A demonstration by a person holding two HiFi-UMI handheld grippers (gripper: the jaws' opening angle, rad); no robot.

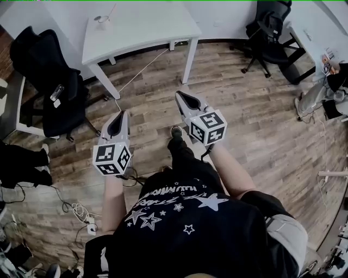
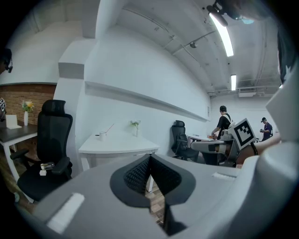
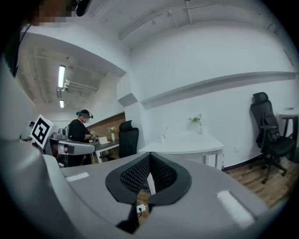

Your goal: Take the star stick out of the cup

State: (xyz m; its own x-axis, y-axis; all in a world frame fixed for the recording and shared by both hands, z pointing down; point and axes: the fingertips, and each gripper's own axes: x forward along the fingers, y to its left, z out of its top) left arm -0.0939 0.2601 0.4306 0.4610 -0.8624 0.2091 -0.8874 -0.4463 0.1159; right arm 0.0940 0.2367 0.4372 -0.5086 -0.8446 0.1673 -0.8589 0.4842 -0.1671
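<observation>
In the head view, the left gripper and right gripper are held out over bare wood floor. The cup is seen well ahead of both, on the white table, with the star stick leaning out of it to the right. Nothing is held. A black chair stands left of the left gripper, beside the path to the table, and could be clipped if the approach is swung wide.

In the left gripper view, the jaws are pressed together on nothing. The cup and the stick are seen far beyond the tips, up and to the left. If the jaws are not spread before the reach, the stick would be pushed and not gripped, and the light cup is likely to be tipped.

In the right gripper view, the jaws are likewise closed and empty. The cup lies far ahead, slightly right of the tips, and a small plant stands further right on the same table. The stick is thin and slanted, so a pinch made off-line could slip, and a pull along the wrong angle could drag the cup over unless it is steadied.
</observation>
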